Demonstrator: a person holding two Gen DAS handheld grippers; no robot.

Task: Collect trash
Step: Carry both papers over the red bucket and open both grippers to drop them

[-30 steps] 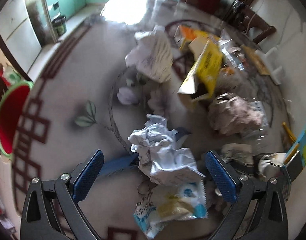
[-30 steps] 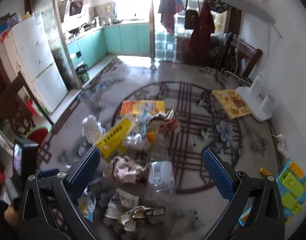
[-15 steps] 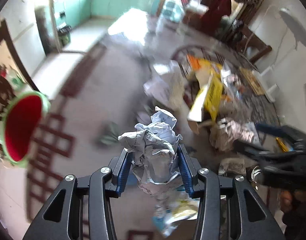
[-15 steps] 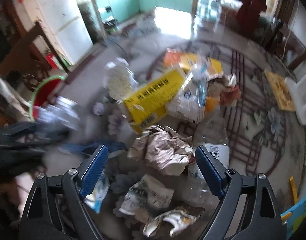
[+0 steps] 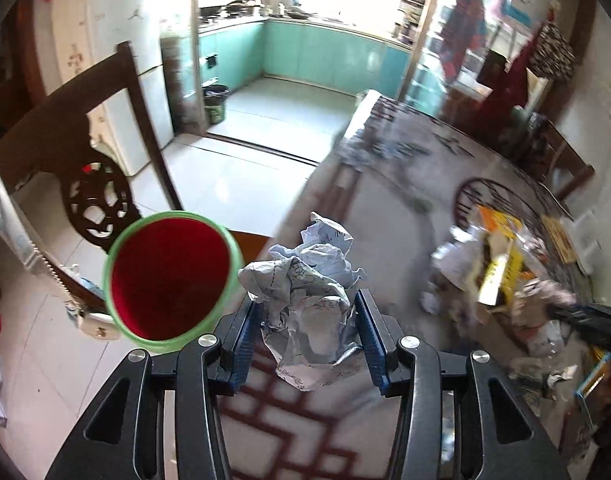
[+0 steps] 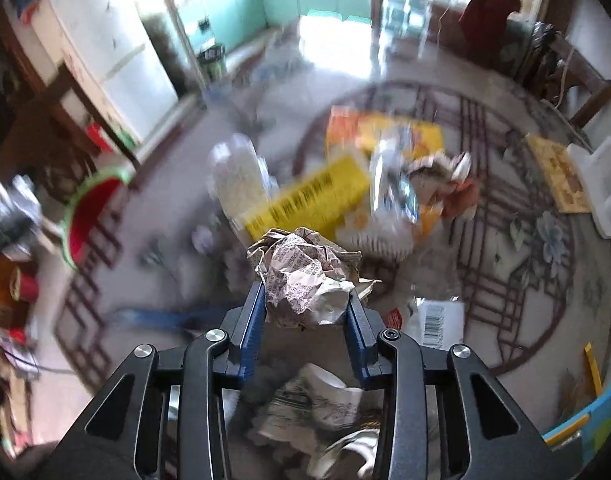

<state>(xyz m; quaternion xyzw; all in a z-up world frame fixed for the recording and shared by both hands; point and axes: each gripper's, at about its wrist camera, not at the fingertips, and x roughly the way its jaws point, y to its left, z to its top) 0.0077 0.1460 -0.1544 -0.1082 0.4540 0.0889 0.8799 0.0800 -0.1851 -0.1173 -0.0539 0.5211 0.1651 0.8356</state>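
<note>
My left gripper [image 5: 309,304] is shut on a crumpled white paper ball [image 5: 309,276] and holds it above the table edge, just right of a red bucket with a green rim [image 5: 169,276]. In the right wrist view the bucket [image 6: 91,216] stands at the far left, beside the table. My right gripper [image 6: 305,296] is closing its jaws, and its pads press on a crumpled brownish printed paper [image 6: 305,272] over the trash pile. That pile holds a yellow box [image 6: 305,200], wrappers and a clear bottle [image 6: 437,316].
A dark wooden chair [image 5: 93,184] stands behind the bucket. More crumpled paper [image 6: 317,404] lies under the right gripper. A white lamp base [image 6: 601,184] and a yellow booklet [image 6: 557,176] sit at the table's right. The kitchen floor [image 5: 265,140] lies beyond the table.
The left gripper closed on the white paper ball, lifted it and swung left toward the red bucket. The right gripper dropped onto the pile and closed around the brownish paper.
</note>
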